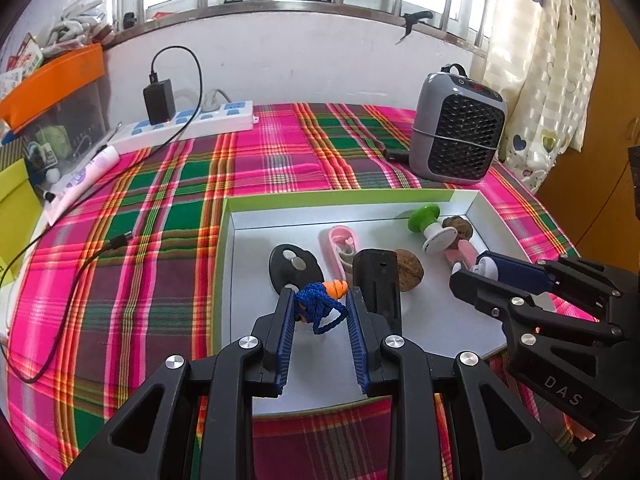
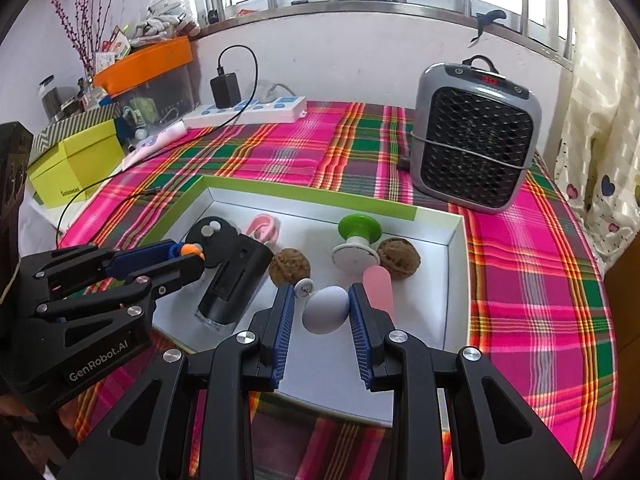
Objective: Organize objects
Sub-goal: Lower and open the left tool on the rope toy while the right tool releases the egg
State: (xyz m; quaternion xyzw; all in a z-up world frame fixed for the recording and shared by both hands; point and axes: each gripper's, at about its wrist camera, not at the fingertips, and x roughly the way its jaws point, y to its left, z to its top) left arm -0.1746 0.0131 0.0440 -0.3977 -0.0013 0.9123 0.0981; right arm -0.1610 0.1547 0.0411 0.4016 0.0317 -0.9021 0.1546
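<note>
The left gripper (image 1: 320,300) clamps a blue cord charm (image 1: 316,307) over the near left of the white tray (image 2: 456,280). The right gripper (image 2: 322,300) clamps a pale egg-shaped piece (image 2: 325,309) over the tray's near side, beside 2 walnuts (image 2: 289,267).

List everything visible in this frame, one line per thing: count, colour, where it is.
Tray: 1, white, green-edged, on plaid cloth.
Walnuts: 2, brown, in tray.
Black case: 1, in tray.
Black disc: 1, tray's left.
Green-white spool: 1, tray's back.
Pink holder: 1, in tray.
Heater: 1, grey, behind tray.
Power strip: 1, white, by wall.
Left gripper: holds blue cord charm.
Right gripper: holds pale egg.
</note>
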